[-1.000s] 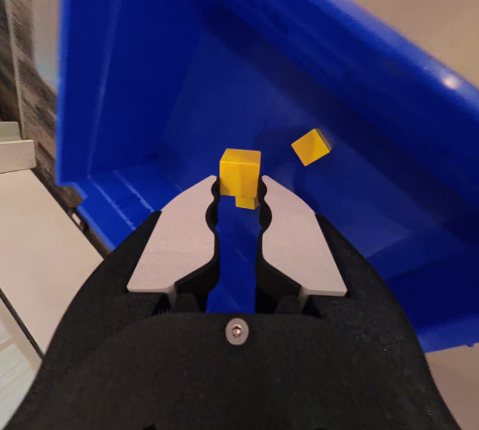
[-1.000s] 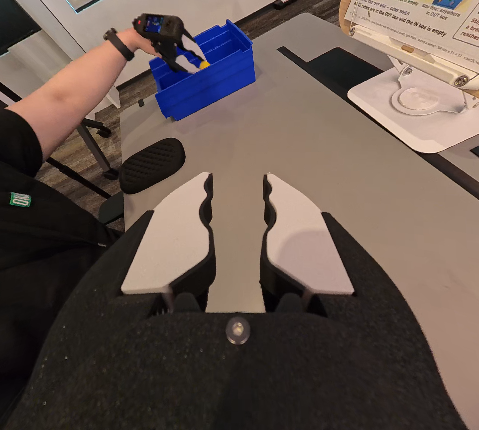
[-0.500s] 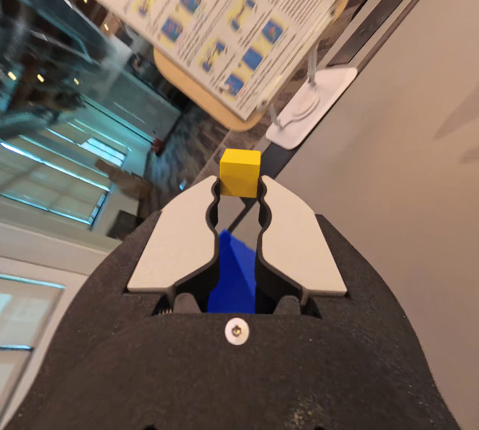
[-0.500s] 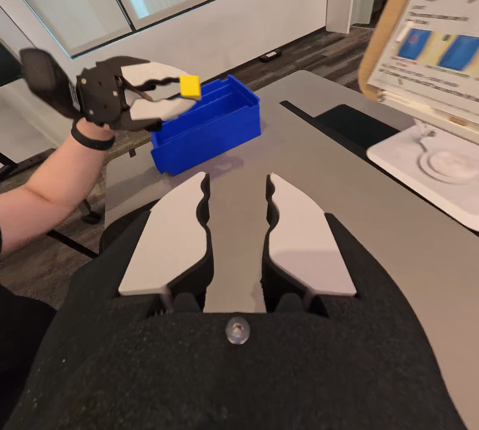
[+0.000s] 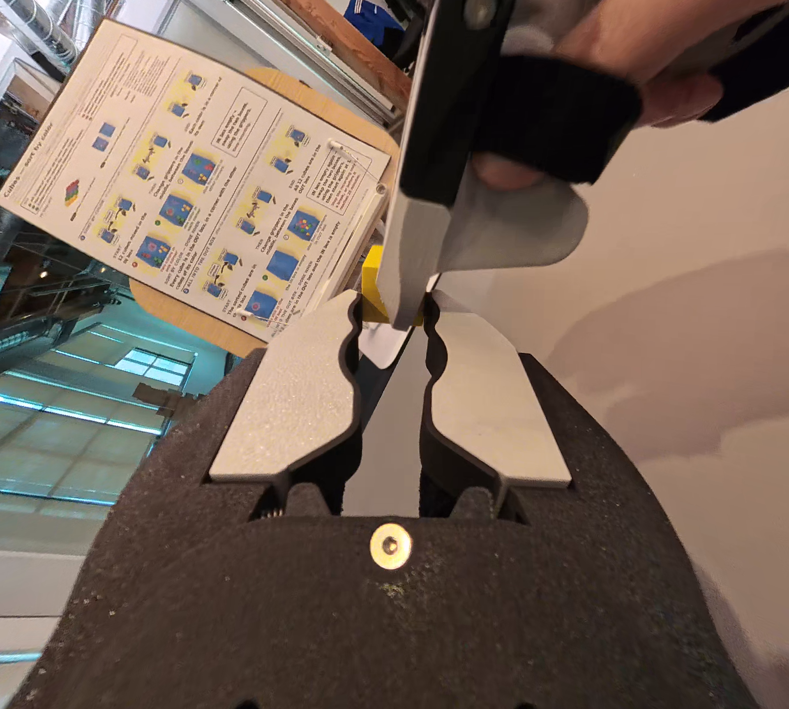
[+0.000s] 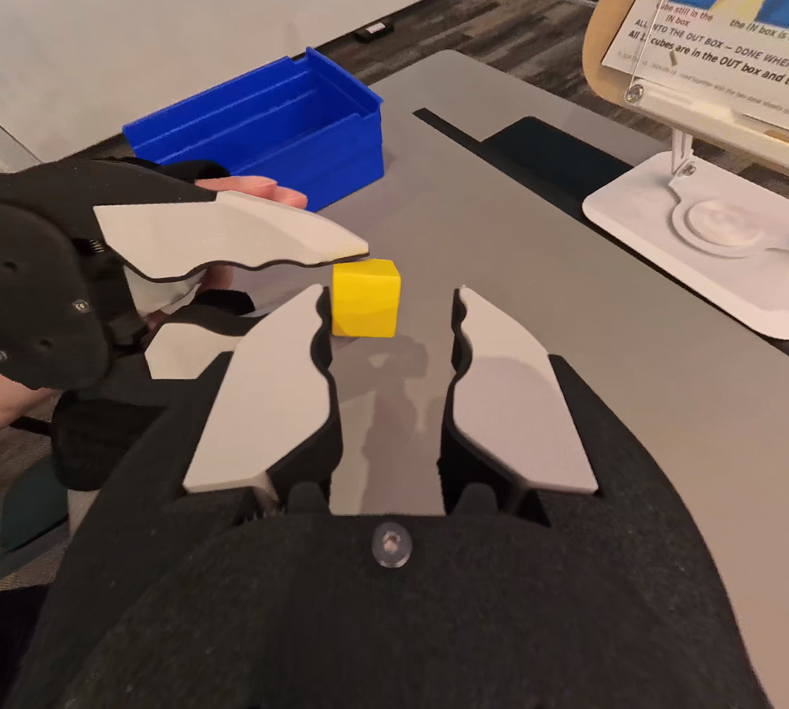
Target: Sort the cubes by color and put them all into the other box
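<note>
My left gripper [image 5: 393,304] is shut on a yellow cube [image 5: 370,283] and holds it in the air over the grey table [image 6: 533,304]. In the right wrist view the cube [image 6: 366,297] sits between the spread fingers of my open right gripper [image 6: 390,295], close to its left finger. The left gripper's upper finger [image 6: 239,236] reaches in from the left and lies on the cube's top. Its lower finger is mostly hidden. In the left wrist view one of the right gripper's fingers [image 5: 407,257] crosses in front of the cube and hides most of it. A blue box [image 6: 299,172] stands behind, at the table's far left.
An instruction board [image 6: 704,26] on a white stand [image 6: 683,236] stands at the right, and also shows in the left wrist view [image 5: 192,184]. A black strip [image 6: 555,159] runs across the table behind it. A hand [image 5: 640,5] holds the right gripper.
My left gripper lifted the yellow cube out of the blue box and carried it to the table's middle. My right gripper moved in, and its open fingers now stand around the cube.
</note>
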Tool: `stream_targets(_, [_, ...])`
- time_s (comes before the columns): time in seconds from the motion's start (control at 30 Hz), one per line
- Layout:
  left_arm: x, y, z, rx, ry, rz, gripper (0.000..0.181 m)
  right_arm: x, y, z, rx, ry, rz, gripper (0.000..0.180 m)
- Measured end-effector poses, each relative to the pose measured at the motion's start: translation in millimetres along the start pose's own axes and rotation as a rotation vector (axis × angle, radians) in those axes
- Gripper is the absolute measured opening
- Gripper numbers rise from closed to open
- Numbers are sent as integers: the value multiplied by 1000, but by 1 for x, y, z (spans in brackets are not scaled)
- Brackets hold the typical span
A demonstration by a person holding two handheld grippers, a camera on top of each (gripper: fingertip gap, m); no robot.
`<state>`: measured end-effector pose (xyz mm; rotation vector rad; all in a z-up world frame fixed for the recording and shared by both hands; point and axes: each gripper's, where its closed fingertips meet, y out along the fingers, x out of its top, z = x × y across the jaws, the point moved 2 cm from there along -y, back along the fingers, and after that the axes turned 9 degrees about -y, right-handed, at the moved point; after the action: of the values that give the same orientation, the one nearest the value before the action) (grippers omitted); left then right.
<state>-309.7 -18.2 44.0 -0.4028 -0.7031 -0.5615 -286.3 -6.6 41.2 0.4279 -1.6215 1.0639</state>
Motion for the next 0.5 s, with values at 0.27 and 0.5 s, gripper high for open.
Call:
stream_targets(0.27, [-5, 5, -7, 12, -45, 15, 33, -7, -5, -11, 78, 8, 52, 28])
stream_targets(0.5, [-34, 9, -33, -132, -451, -28, 24, -12, -129, -77, 33, 36, 139, 28])
